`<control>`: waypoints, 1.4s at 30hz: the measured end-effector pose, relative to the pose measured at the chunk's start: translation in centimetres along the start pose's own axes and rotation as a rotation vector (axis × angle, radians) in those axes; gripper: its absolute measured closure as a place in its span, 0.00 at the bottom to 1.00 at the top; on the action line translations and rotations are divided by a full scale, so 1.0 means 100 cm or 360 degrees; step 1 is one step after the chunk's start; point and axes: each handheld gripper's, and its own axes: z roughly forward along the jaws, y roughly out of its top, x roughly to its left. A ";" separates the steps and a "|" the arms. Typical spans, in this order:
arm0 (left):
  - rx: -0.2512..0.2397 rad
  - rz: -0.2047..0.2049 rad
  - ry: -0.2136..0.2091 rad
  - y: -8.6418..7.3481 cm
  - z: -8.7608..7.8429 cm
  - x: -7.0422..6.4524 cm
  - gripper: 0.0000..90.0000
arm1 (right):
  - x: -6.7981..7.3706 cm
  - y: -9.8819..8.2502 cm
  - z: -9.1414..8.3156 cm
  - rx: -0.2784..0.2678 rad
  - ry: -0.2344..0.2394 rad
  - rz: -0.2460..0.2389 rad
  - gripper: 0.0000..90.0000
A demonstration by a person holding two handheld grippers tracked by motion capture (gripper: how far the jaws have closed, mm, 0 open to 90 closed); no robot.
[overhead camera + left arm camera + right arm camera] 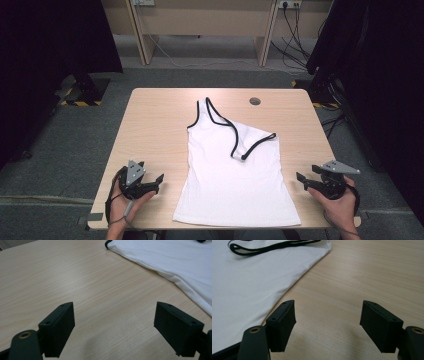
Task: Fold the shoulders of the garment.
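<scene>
On table [150,125], white tank top [235,180] lies flat; left tool [152,181], right tool [306,180] both gape, empty.

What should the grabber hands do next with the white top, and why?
Probably bring the right gripper inward to the near side edge of the white sleeveless top with black trim. One shoulder strap is already folded over, so the sides look next. Both the right and the left gripper are open with only bare wooden table between their jaws, beside the top.
</scene>
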 end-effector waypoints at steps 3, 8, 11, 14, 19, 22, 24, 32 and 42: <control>-0.0053 -0.0047 -0.0007 -0.001 -0.002 0.003 0.19 | 0.001 -0.003 0.001 -0.0003 -0.0014 0.0005 0.32; -0.0162 -0.0132 -0.0040 0.014 -0.002 0.010 0.20 | 0.002 -0.004 0.000 -0.0022 -0.0031 0.0000 0.32; -0.0211 -0.0107 -0.0082 0.034 0.008 0.010 0.21 | 0.001 -0.004 0.000 -0.0025 -0.0029 0.0023 0.32; -0.0198 -0.0024 -0.0144 0.063 0.032 0.010 0.22 | 0.000 -0.004 0.000 -0.0012 -0.0022 0.0023 0.32; -0.0169 -0.0044 -0.0263 0.110 0.083 0.016 0.28 | 0.001 -0.004 0.000 -0.0024 -0.0022 0.0015 0.33; -0.0113 -0.0065 -0.0287 0.133 0.114 0.020 0.34 | 0.000 -0.004 -0.001 -0.0027 -0.0012 0.0022 0.33; -0.0060 -0.0058 -0.0291 0.146 0.137 0.023 0.35 | 0.001 -0.004 -0.001 -0.0031 -0.0009 0.0008 0.33; 0.0216 -0.0100 -0.0235 0.160 0.216 0.030 0.38 | 0.000 -0.005 -0.002 -0.0050 0.0014 0.0000 0.33; 0.0305 -0.0182 -0.0209 0.163 0.259 0.031 0.42 | 0.001 -0.005 -0.002 -0.0057 0.0028 -0.0008 0.34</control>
